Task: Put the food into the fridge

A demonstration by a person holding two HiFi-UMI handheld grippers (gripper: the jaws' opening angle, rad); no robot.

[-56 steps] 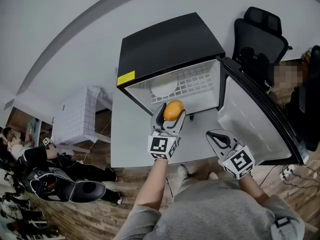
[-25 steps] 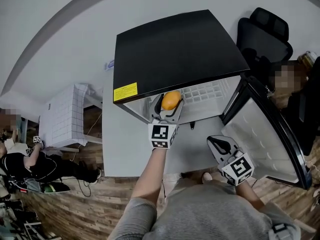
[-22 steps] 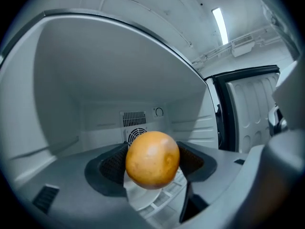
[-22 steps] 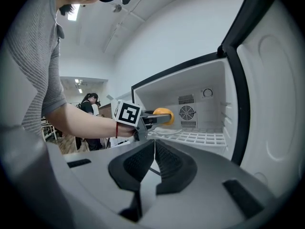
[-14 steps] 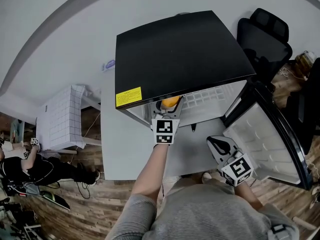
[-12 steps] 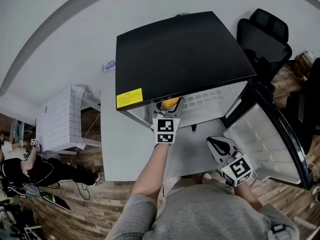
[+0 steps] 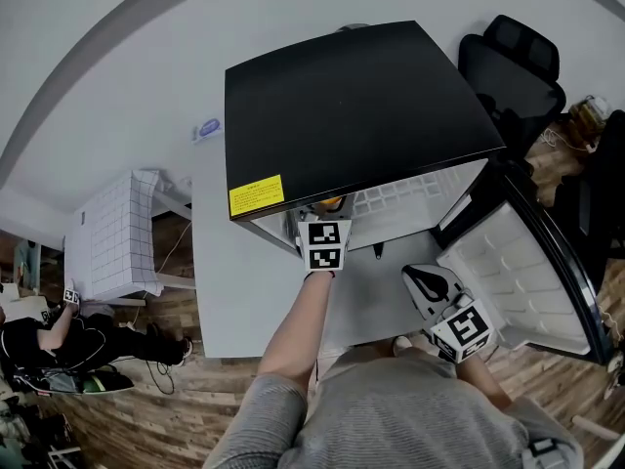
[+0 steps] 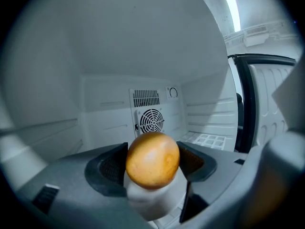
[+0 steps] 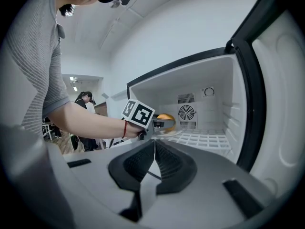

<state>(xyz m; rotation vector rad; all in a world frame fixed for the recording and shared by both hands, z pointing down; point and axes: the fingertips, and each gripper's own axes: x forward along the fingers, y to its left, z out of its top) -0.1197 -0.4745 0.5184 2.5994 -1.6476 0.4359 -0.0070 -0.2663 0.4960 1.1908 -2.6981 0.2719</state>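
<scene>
- The fridge [image 7: 342,106], black on top, stands on a white table [image 7: 229,291] with its mouth toward the person. Its fan grille [image 8: 151,120] shows on the far wall inside.
- The left gripper [image 8: 152,168] reaches in under the fridge's front edge. Its jaws are part-way closed on an orange fruit [image 8: 152,160], one pad pressing each side.
- The fruit is nearly round, so no long axis really matters. It sits square between the pads, well inside the cabinet.
- Straight below it is a white plate [image 9: 167,133] lying on the wire shelf [image 9: 205,140]. From the right gripper view the fruit is just over the plate, though I cannot tell whether it touches.
- By my reckoning the fruit only needs lowering, then the jaws spreading sideways. The drop looks short, but a round fruit could roll off the plate if let go early.
- The left hand is plainly the working one, since the fruit is already in its grip.
- The right gripper [image 9: 153,168] hangs outside the fridge, nearer the person and right of the left arm. Its jaws are pressed together with nothing between them.
- Farthest right, the fridge door [image 7: 527,272] stands swung wide, its white inner lining facing the opening.
</scene>
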